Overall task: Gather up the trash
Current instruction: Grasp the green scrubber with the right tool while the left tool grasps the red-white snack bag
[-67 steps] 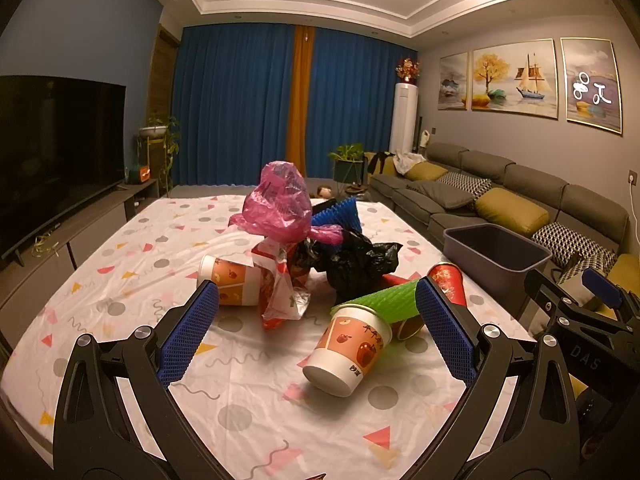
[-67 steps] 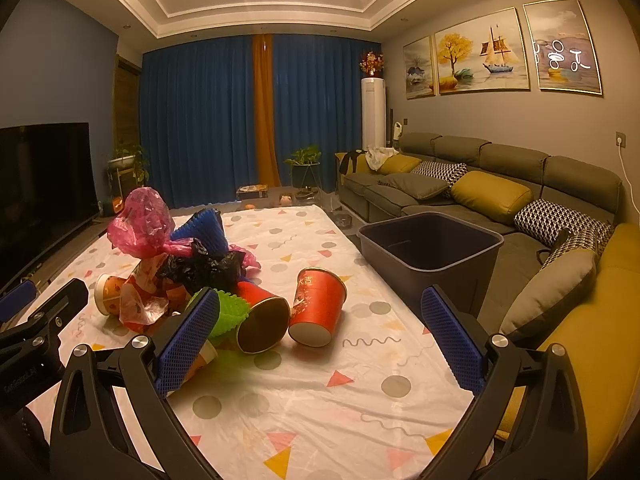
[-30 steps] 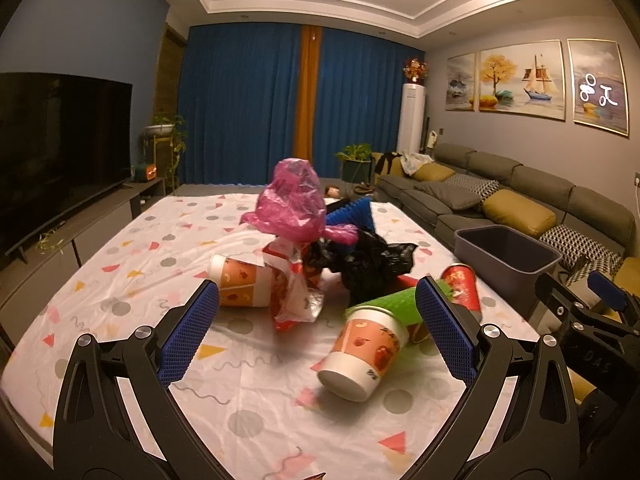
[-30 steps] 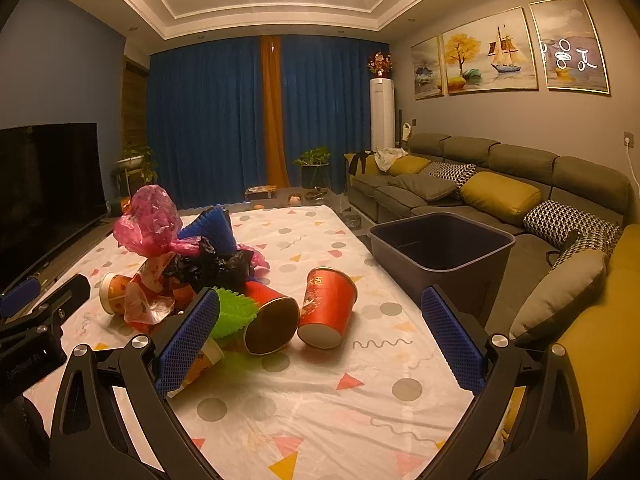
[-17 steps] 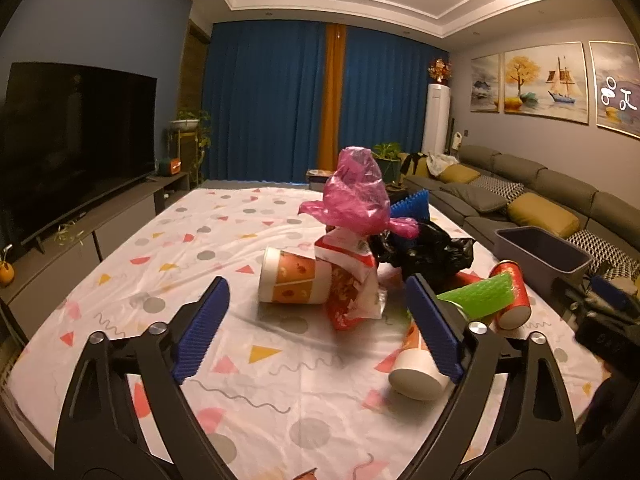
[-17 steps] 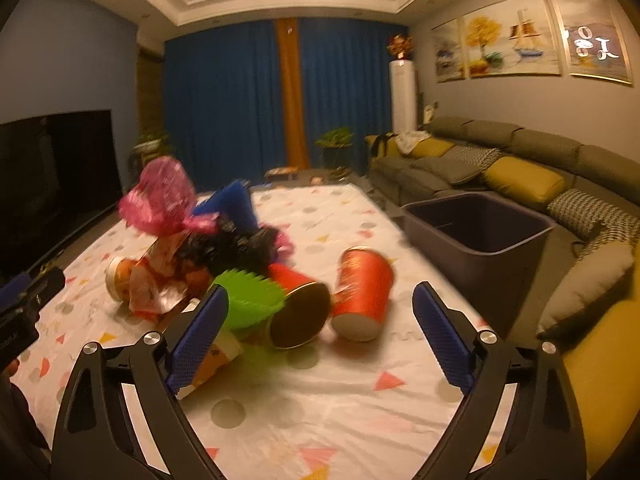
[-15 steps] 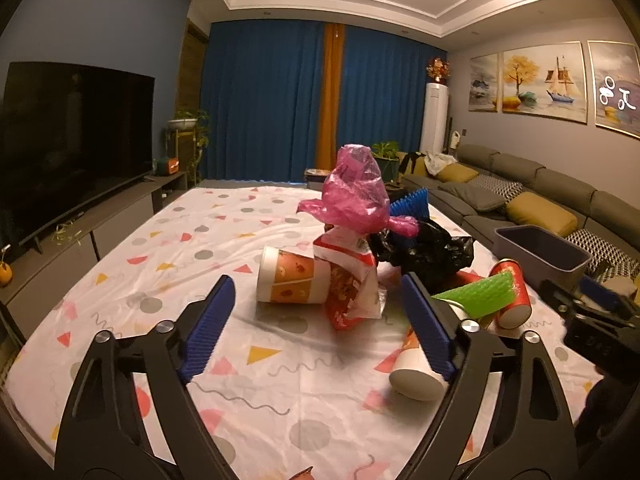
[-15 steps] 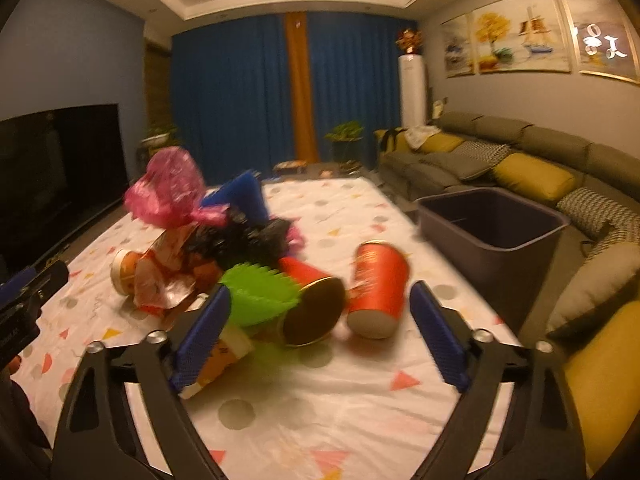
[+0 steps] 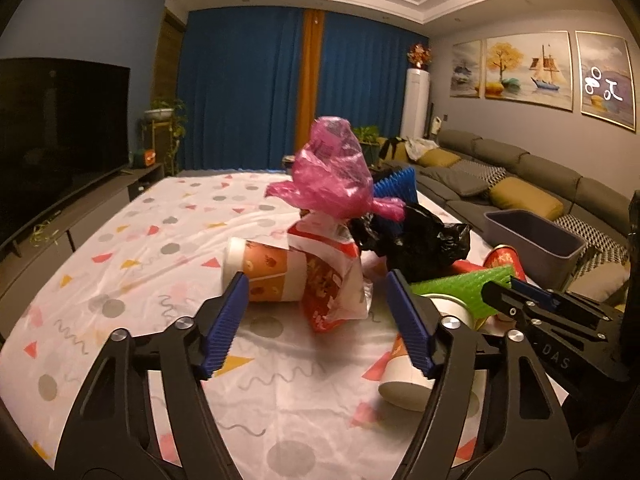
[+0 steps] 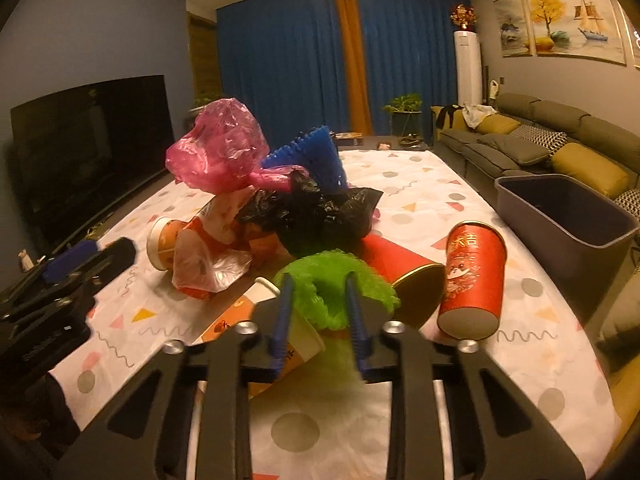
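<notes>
A table under a white cloth [image 9: 168,248] printed with coloured dots and triangles fills most of both views, and the trash lies heaped near its middle. Off the table's right edge stands a grey bin [image 10: 568,216], open at the top, with a long grey sofa [image 9: 520,176] behind it. Topmost in the heap is a crumpled pink plastic bag [image 9: 332,176], with a blue ridged foam sleeve [image 10: 312,156] just behind it and a black plastic bag [image 9: 416,240] below and to its right. A red and white plastic bag [image 9: 332,280] slumps against a paper cup [image 9: 264,272] lying on its side with its rim towards the television side. Two red cups lie towards the bin: one [image 10: 472,276] rests on its side with its base towards the right camera, the other [image 10: 400,268] is partly under the pile. The right gripper [image 10: 316,312] has its blue-padded fingers drawn in close on either side of a green foam net sleeve [image 10: 336,280], pinching it just above a second paper cup [image 10: 260,328] that lies tipped beneath it. The left gripper [image 9: 316,320] hangs low over the cloth with its fingers spread apart, holding nothing, the first paper cup and the red and white bag framed between them.
</notes>
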